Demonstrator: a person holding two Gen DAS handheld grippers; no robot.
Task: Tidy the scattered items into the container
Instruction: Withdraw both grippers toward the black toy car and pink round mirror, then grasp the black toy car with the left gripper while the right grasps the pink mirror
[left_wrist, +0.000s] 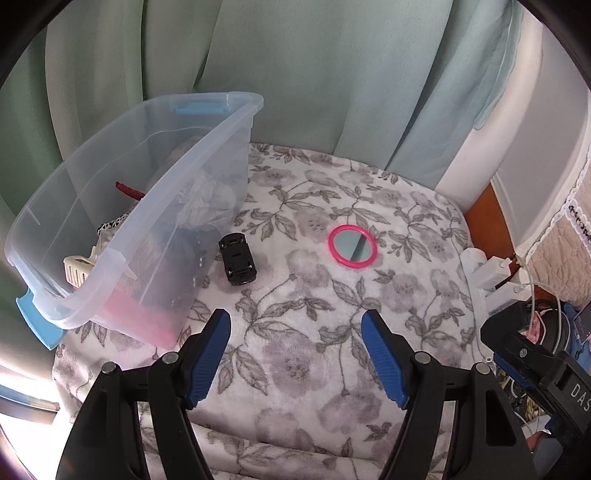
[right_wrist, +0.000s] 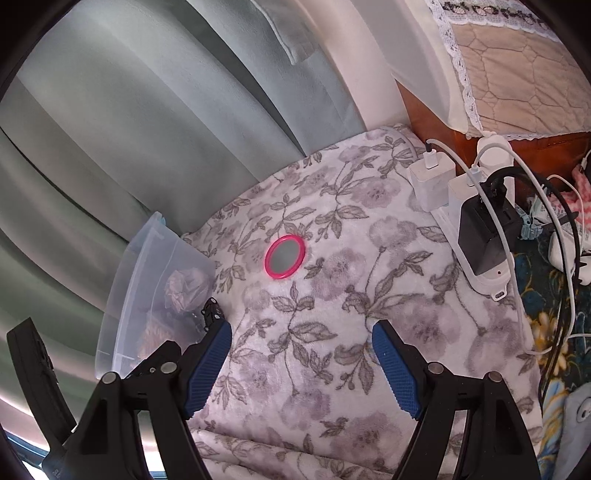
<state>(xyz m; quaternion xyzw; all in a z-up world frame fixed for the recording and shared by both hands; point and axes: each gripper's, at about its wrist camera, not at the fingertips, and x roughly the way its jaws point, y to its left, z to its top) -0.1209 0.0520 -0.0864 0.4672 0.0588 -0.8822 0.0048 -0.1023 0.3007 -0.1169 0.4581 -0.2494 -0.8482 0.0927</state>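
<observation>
A clear plastic bin (left_wrist: 207, 144) with blue handles stands at the left on a floral blanket (left_wrist: 314, 332); it holds a white hair clip (left_wrist: 79, 267), a red item and other things. A black toy car (left_wrist: 237, 258) lies upside down beside the bin. A round pink-rimmed mirror (left_wrist: 352, 246) lies mid-blanket, also in the right wrist view (right_wrist: 284, 256). My left gripper (left_wrist: 295, 325) is open and empty, short of the car and mirror. My right gripper (right_wrist: 301, 334) is open and empty, short of the mirror; the car (right_wrist: 211, 314) peeks past its left finger, and the bin (right_wrist: 147, 273) is at left.
Green curtains (left_wrist: 295, 74) hang behind the blanket. A white power strip with chargers and cables (right_wrist: 476, 206) lies along the blanket's right edge, next to a wooden cabinet with a lace-trimmed cover (right_wrist: 498, 74). Clutter lies on a patterned cloth at far right (right_wrist: 561, 236).
</observation>
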